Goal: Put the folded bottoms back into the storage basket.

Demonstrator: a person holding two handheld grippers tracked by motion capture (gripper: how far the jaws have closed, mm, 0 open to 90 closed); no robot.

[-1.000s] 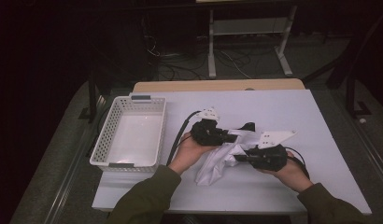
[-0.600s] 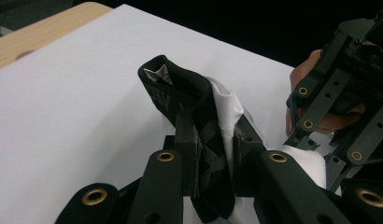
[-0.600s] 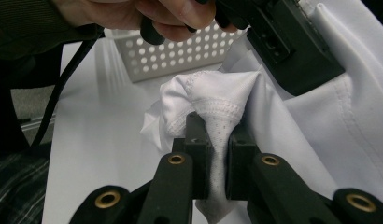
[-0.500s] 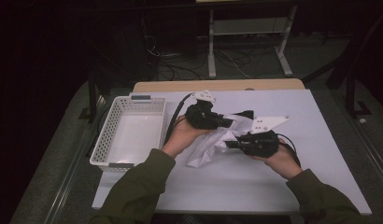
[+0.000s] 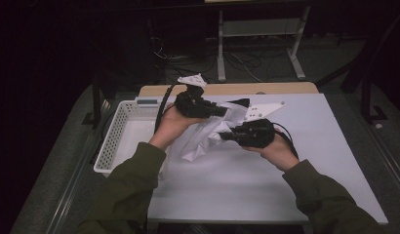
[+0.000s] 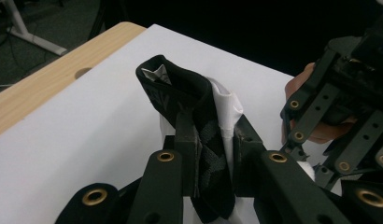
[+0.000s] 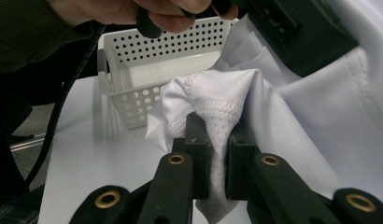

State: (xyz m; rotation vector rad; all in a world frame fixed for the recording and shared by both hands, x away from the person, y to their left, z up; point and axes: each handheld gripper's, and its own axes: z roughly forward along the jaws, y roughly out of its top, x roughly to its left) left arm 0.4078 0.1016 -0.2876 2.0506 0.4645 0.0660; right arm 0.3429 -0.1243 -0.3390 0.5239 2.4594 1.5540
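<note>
I have both tongs pinching one white garment [image 5: 208,139] above the worktop [image 5: 247,180]. From the high view, my left tongs [image 5: 222,111] sit higher and nearer the basket [image 5: 121,132], my right tongs [image 5: 226,137] lower and just beside them, and the cloth hangs crumpled between and below the two, its lower folds reaching down to the white worktop close to the basket's right wall. In the left gripper view, the jaws are pressed together on a black band [image 6: 189,121] of the garment with white fabric bunched against it (a printed mark shows on the band, too small for me to read); the band loops up and over above the fingertips. The right tongs [image 6: 315,154] show at the right edge of that view, near, with a hand [image 6: 315,105] behind them. In the right gripper view, my jaws are clamped on a stitched, perforated white hem [image 7: 215,112], which puffs up in a rounded fold just above the fingertips. Behind it stands the perforated white basket [image 7: 166,46] on the worktop, and a hand [image 7: 147,11] gripping the black body of the left tool fills the top of the view. The rest of the garment spreads to the right, smooth, with one seam.
</note>
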